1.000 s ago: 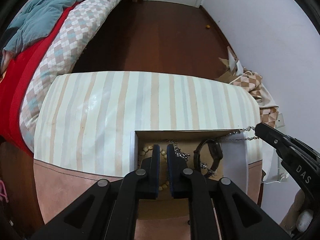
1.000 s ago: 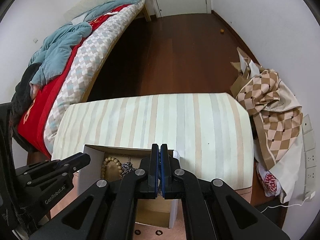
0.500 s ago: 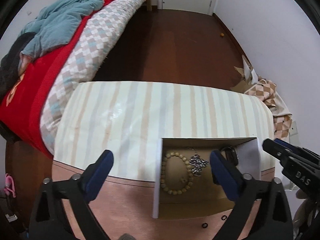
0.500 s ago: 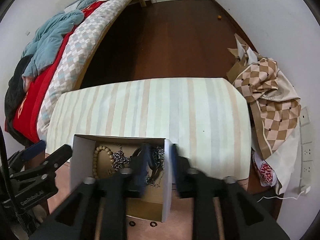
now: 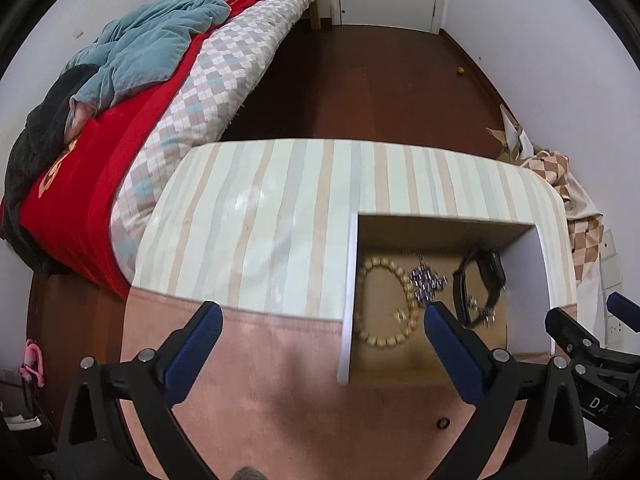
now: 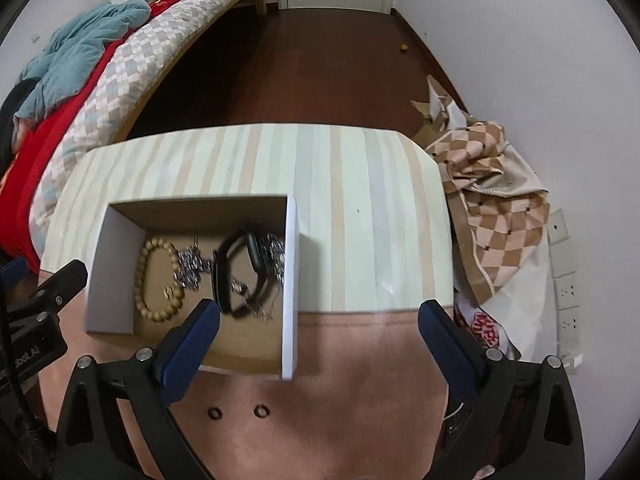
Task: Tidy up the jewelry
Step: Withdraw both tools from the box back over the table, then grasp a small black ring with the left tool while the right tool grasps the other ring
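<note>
A white cardboard box (image 6: 291, 292) with a brown inside sits on the table near its front edge; it also shows in the left wrist view (image 5: 347, 300). Inside lie a beige bead bracelet (image 6: 149, 280), a silver chain necklace (image 6: 192, 266) and a black watch (image 6: 230, 276). The left wrist view shows the bracelet (image 5: 402, 332), the necklace (image 5: 428, 282) and the watch (image 5: 486, 280). My left gripper (image 5: 320, 340) is open and empty, above the table left of the box. My right gripper (image 6: 320, 336) is open and empty, above the box's right wall.
The table has a striped cloth (image 6: 340, 200) and a pink front part (image 6: 340, 400) with two small dark rings (image 6: 238, 412) on it. A bed (image 5: 160, 92) stands at the left. A checkered bag (image 6: 492, 208) lies at the right, by the wall.
Both grippers were shut one second ago and have opened wide. Both have pulled back and up from the box. The chain held by the right gripper now lies in the box.
</note>
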`<state>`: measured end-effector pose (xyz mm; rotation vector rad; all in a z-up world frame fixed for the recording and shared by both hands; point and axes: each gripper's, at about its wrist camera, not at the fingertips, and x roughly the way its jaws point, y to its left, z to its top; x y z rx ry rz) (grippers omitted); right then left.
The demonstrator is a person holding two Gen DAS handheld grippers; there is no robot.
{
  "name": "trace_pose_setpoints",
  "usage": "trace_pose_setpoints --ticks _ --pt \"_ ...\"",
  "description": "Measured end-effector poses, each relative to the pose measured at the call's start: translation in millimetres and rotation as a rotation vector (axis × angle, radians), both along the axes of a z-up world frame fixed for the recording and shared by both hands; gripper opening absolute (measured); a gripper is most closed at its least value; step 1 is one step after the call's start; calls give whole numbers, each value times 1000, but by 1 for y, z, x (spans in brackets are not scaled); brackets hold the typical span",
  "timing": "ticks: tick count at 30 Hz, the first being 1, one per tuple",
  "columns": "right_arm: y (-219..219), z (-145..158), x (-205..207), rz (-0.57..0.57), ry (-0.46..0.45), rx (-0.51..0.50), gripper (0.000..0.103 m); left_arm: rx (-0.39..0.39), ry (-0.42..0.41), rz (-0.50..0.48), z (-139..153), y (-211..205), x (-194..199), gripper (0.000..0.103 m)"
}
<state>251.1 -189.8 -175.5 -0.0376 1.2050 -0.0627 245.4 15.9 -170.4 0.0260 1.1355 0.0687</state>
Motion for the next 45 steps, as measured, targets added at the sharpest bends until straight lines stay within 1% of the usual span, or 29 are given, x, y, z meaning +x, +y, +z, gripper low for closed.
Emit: trace_pose_setpoints --ticks 3,7,11,19,22,27,33,36,40,42,44,45 --pt "2 5 -13 -2 -19 -14 101 -7 -4 -4 1 -1 -14 103" --pt "2 20 -33 -9 -64 -33 101 2 -36 -10 12 -2 -32 103" --pt "-1 40 -52 -21 -109 -33 101 -4 -77 -8 29 -3 -52 103" --pt "-1 91 -97 -30 -226 -58 101 -16 -190 -15 78 -7 -97 103" --pt "-1 109 -115 -28 -263 -52 101 -24 -220 -11 94 -6 -112 103" --pt "1 136 -143 -34 -319 -31 101 -20 -266 -4 112 -5 -134 103" --pt "-1 153 -163 -50 -349 -7 101 -22 -281 -7 121 -5 -147 103" --pt "-3 153 -166 -50 -348 12 101 -23 -286 -2 124 -4 -151 103" --pt "-9 139 -165 -53 -328 68 101 30 -272 15 114 -7 -150 103" --pt "-16 119 -161 -65 -291 120 101 53 -265 24 101 -7 -148 103" --pt "-23 93 -156 -82 -243 161 101 67 -242 29 83 -5 -143 103" --pt "-26 81 -153 -89 -224 168 101 77 -219 31 70 -4 -139 103"
